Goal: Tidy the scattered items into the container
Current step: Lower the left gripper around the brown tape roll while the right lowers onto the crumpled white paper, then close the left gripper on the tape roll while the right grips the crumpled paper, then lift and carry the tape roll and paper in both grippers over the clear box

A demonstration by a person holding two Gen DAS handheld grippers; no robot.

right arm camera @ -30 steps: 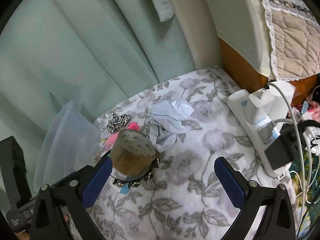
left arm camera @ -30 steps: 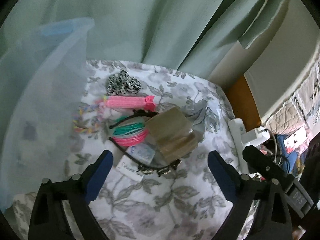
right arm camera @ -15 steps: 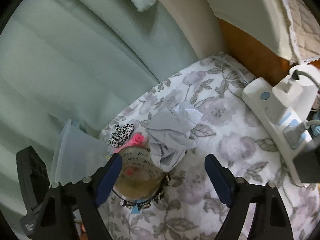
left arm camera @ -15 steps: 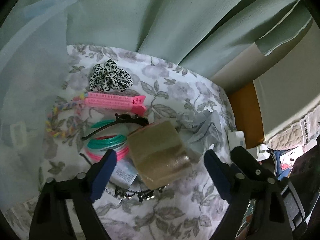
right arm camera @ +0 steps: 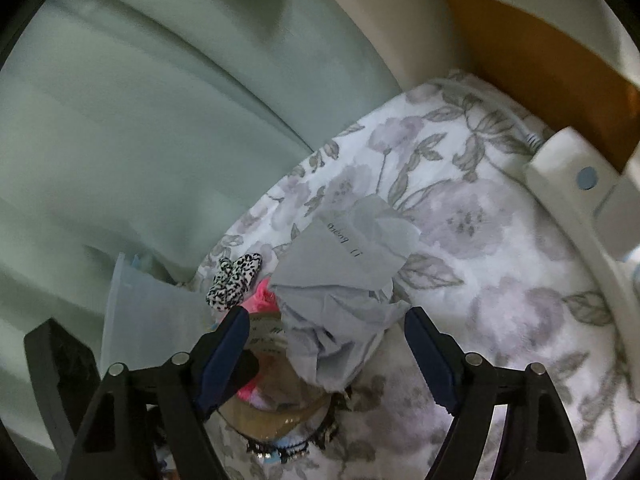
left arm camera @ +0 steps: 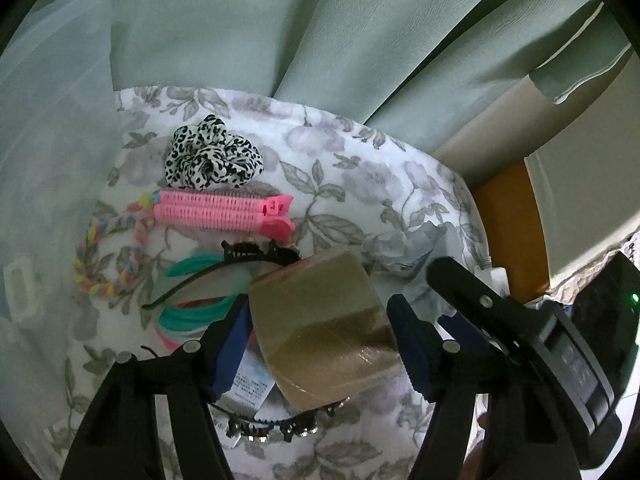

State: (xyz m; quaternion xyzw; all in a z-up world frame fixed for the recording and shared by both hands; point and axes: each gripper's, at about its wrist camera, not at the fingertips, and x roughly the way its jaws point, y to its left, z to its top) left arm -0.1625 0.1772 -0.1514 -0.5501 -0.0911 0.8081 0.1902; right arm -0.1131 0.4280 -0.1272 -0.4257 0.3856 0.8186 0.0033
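Left gripper (left arm camera: 320,344): jaws straddling the tape roll (left arm camera: 324,328) on both flanks, closing or just touching, so seemingly taking this bulkiest piece first; firm grip not confirmable.

Right gripper (right arm camera: 326,354): jaws spread wide, holding nothing, bracketing the crumpled paper (right arm camera: 340,292) beside the roll, likely lining up for it.

Lying beyond on the floral-covered table (left arm camera: 360,184): beaded headband (left arm camera: 280,430), teal bands (left arm camera: 188,314), braided cord (left arm camera: 108,256), pink clip (left arm camera: 220,212), leopard scrunchie (left arm camera: 212,158).

Standing at far left: translucent container (left arm camera: 52,152), awaiting the items.

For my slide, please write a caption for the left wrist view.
Left tool straddles a brown tape roll among hair accessories on floral cloth.
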